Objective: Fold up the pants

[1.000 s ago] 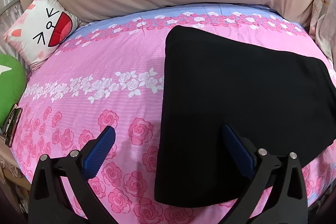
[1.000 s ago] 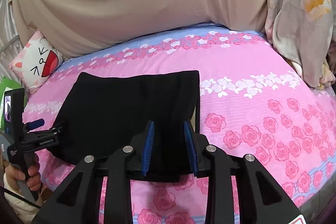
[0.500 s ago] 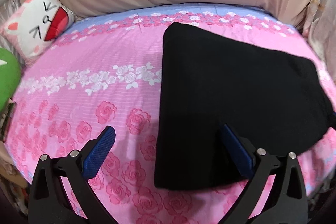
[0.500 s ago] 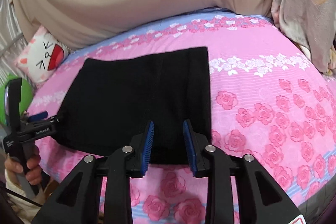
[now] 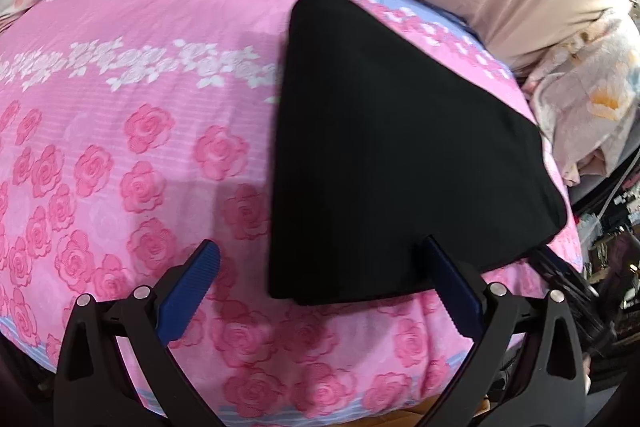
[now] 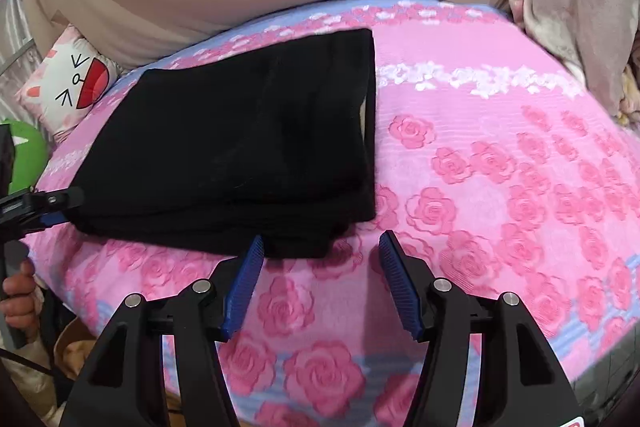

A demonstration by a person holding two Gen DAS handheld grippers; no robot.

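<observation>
We see the black pants (image 6: 240,143) folded into a flat stack on the pink rose bedsheet (image 6: 500,187). Our right gripper (image 6: 320,243) has just been opening its jaws, and now they stand apart with nothing in them, just at the near edge of the pants. Our left gripper (image 5: 320,255) is wide open over the stack's near corner, holding nothing.
</observation>
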